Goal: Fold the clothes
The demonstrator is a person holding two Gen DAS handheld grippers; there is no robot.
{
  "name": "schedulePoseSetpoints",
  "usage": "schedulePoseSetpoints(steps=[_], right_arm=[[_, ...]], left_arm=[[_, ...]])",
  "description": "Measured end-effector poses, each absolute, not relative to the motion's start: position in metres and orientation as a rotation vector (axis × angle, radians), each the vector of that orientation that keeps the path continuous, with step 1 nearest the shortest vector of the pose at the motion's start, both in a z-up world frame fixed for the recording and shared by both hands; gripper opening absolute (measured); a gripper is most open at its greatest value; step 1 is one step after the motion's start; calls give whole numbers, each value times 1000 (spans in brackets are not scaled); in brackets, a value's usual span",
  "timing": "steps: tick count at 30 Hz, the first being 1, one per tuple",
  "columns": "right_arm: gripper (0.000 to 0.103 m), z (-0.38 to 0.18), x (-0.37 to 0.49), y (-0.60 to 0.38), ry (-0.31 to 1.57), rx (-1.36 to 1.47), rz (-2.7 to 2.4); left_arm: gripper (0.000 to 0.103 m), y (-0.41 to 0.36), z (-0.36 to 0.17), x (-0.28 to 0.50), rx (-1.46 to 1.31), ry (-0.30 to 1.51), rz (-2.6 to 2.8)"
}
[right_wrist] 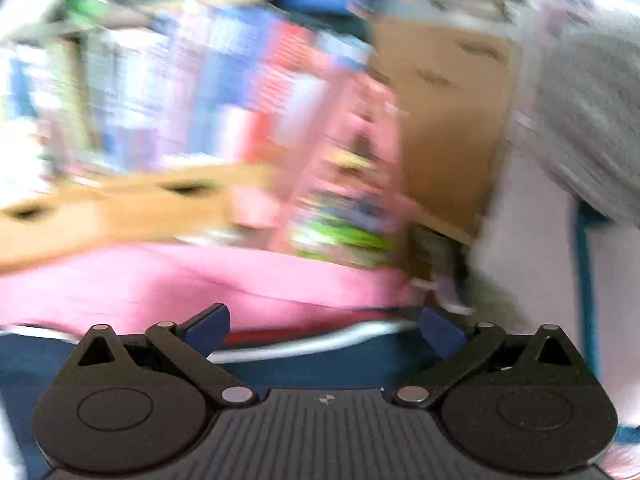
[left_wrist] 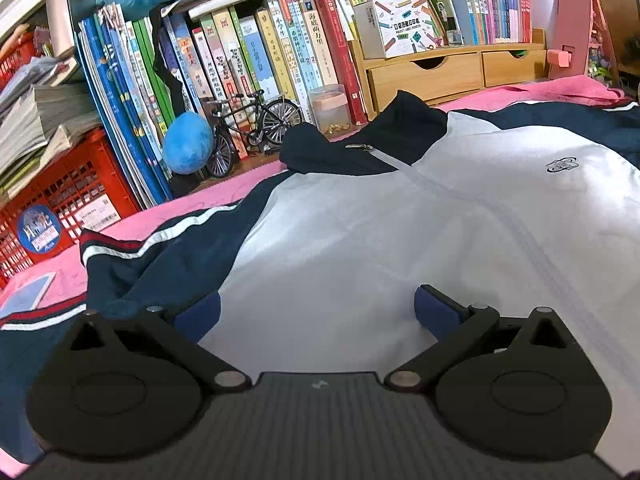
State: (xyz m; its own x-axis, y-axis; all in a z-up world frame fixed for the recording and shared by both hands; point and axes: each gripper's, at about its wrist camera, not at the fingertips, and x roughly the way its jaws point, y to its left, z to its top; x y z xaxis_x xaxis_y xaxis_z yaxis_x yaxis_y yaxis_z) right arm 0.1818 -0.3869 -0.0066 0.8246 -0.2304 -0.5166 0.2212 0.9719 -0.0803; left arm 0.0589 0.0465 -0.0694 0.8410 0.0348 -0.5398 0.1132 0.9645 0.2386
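The left gripper (left_wrist: 316,312) hovers low and level over the white front of the jacket (left_wrist: 400,232), its 2 jaws spread wide and empty; the navy collar lies ahead, beyond the fingertips. The right gripper (right_wrist: 325,330) (view heavily blurred) is likewise spread, gripping nothing, above a navy striped part of the jacket (right_wrist: 304,368), the pink cloth (right_wrist: 200,280) just ahead.

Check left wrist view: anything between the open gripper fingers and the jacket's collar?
Nothing but the jacket's own white front panel with its zipper line; the left gripper hovers open above it, collar beyond. Left wrist view.
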Motion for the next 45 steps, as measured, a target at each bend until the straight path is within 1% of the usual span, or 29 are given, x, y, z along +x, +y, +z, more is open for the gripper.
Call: schedulePoseSetpoints(steps=[3,5,10,12,16,19,22,24,25,26,27,28,29,31,35,37,40,42,44,45], right_arm=[[103,-10,162,-324,542,-22,42],[103,-21,145,-272,543,-92,232],[103,-53,98,-157,539,-343,520],[103,-64,88,-130,531,-425,585],[103,-79,64,-96,492,-518,606],[103,-80,54,-89,484,-504,613],[103,-82,56,-94,508,-451,617],[103,-83,62,-99,532,-408,620],[103,-83,67,-100,544,-391,621],[103,-83,70,-101,551,-382,622],[103,-83,73,-102,556,-375,622],[103,-84,73,-102,556,-375,621],[103,-84,73,-101,552,-380,619],[103,-83,72,-100,545,-395,614],[103,-78,75,-94,543,-419,613],[103,-75,79,-88,548,-418,604],[103,-71,88,-79,566,-403,595],[103,-69,92,-74,563,-398,598],[103,-70,93,-70,560,-404,599],[103,-71,94,-68,559,-409,600]], left_arm=[[102,54,-60,47,255,528,-17],[102,66,-53,39,242,500,24],[103,146,-26,10,170,423,312],[103,180,-18,1,139,398,454],[103,262,-27,11,27,472,835],[103,317,-39,20,-171,542,873],[103,353,-56,35,-347,601,828],[101,363,-62,44,-378,598,815],[93,364,-63,47,-380,584,813],[74,365,-64,49,-384,567,810],[60,365,-64,51,-387,549,806],[29,367,-64,52,-393,533,808],[10,368,-63,50,-401,510,811],[7,366,-56,46,-385,434,817],[6,355,-32,44,-164,260,915],[6,363,-27,48,-156,248,955],[6,385,-35,64,-182,346,997],[8,391,-52,83,-127,490,1016],[21,394,-70,100,-75,666,1059],[23,394,-74,105,-63,711,1068]])
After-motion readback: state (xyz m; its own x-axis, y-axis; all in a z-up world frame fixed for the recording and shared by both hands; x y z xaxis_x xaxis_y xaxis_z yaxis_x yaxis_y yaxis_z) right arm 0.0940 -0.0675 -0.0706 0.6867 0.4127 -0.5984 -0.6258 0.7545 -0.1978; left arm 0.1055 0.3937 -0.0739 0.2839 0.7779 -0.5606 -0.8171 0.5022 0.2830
